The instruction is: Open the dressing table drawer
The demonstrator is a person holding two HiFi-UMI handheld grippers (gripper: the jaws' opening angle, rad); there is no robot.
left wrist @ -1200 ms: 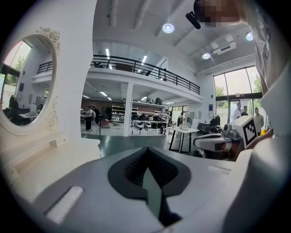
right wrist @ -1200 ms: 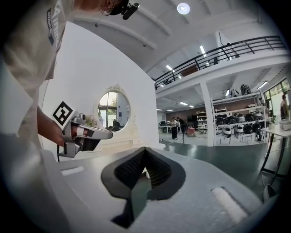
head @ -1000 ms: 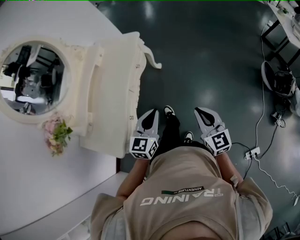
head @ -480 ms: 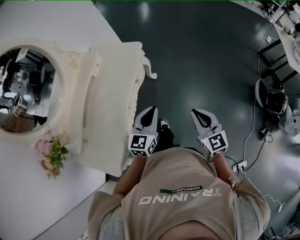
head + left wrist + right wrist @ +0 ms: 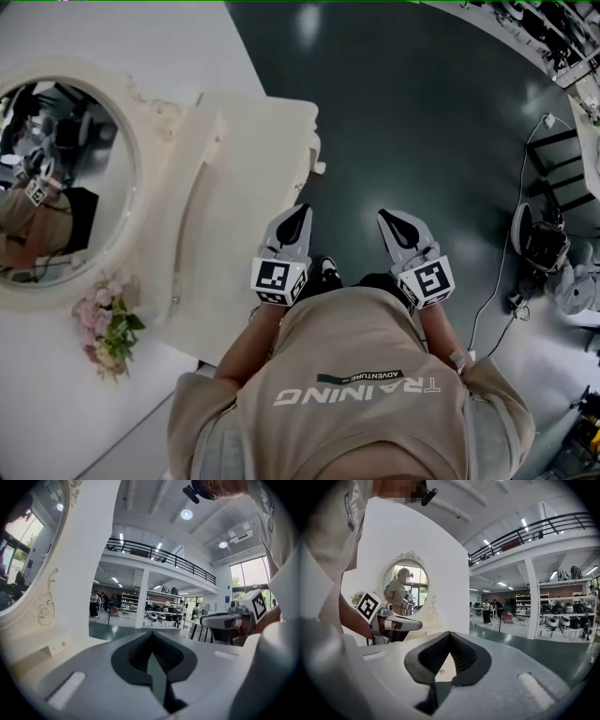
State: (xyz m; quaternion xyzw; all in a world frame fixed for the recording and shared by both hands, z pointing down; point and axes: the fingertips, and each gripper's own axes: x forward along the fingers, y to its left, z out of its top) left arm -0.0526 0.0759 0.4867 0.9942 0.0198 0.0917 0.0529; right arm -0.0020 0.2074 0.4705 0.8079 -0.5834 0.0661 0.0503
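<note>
The cream dressing table [image 5: 253, 178] with its round mirror [image 5: 66, 178] stands at the left of the head view. From above only its top and front edge [image 5: 314, 155] show; the drawer front is hidden. My left gripper [image 5: 298, 212] is shut and empty, with its tip just off the table's front edge. My right gripper [image 5: 389, 217] is also shut and empty, over the dark floor a hand's width to the right. In the right gripper view the shut right gripper [image 5: 449, 633] points past the left gripper [image 5: 393, 623] toward the mirror [image 5: 405, 588]. The left gripper [image 5: 151, 634] looks along the table's side.
A bunch of pink flowers [image 5: 108, 328] lies on the white surface by the mirror. Cables and a power strip [image 5: 511, 302] trail over the dark floor [image 5: 412, 112] at the right, near a chair [image 5: 539, 239]. Desks stand at the far right edge.
The person has stepped along the table's front, so table and mirror sit lower and more to the right in view. Both grippers moved with the body and stayed shut. The mirror now reflects the person.
</note>
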